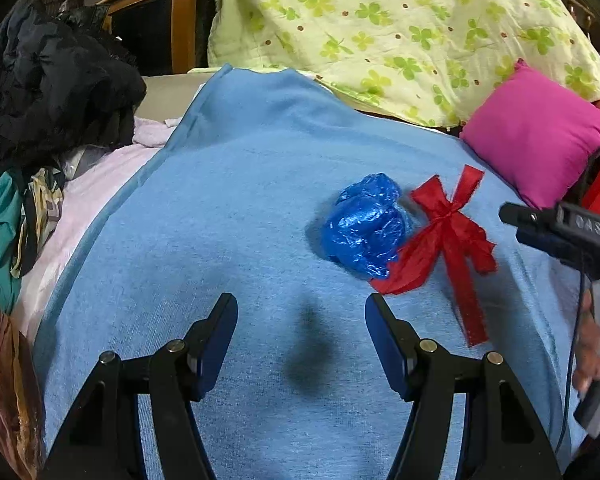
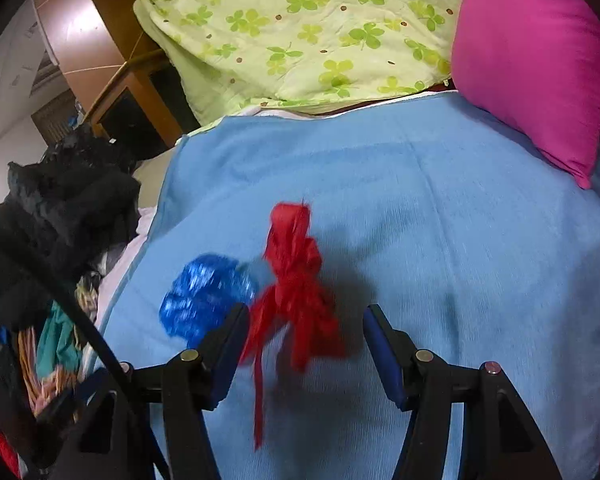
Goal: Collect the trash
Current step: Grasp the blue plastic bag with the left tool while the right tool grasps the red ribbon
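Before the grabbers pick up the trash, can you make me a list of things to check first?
1. Right gripper jaws stand apart: ok.
2. Red ribbon bow lies between the right jaws, not yet pinched: ok.
3. Blue plastic wad touches the bow and might get dragged along: not ok.
4. Left gripper is open with nothing in it, ready for the wad: ok.
5. Blue blanket under the trash lies flat: ok.
6. Somewhere to drop the trash: cannot tell, no bin in view.
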`<state>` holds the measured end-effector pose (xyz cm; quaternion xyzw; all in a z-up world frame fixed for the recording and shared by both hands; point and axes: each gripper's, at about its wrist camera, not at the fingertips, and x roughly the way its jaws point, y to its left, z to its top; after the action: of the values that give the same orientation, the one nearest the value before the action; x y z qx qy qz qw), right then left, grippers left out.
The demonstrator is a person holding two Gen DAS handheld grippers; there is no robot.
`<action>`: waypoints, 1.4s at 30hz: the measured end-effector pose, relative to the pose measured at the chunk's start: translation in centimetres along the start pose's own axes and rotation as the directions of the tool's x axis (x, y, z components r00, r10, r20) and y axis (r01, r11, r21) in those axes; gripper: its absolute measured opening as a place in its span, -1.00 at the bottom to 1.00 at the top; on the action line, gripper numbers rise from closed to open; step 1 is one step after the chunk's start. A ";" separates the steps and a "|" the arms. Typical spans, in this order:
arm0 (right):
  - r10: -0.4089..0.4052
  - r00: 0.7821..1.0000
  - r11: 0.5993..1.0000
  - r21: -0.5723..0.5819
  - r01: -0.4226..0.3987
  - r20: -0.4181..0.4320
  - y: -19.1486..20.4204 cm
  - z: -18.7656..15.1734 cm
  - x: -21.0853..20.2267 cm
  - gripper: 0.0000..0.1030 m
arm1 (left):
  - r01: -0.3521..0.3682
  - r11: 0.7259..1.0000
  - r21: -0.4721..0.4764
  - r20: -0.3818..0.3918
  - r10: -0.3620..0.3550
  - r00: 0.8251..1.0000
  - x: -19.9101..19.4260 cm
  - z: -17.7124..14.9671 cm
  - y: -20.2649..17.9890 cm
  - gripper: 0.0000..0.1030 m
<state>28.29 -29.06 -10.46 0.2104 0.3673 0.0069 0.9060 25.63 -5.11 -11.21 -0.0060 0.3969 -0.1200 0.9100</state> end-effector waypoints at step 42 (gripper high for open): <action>-0.052 0.999 0.997 -0.054 0.053 0.002 -1.7 -2.1 -7.7 -0.40 | 0.085 0.960 0.266 0.116 -0.119 0.986 -2.1 3.8 -7.9 0.00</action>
<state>20.99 -31.12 -7.40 0.1760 0.3720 -0.0070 0.9114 25.26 -12.64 -6.24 0.0852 0.3162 -0.2173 0.9196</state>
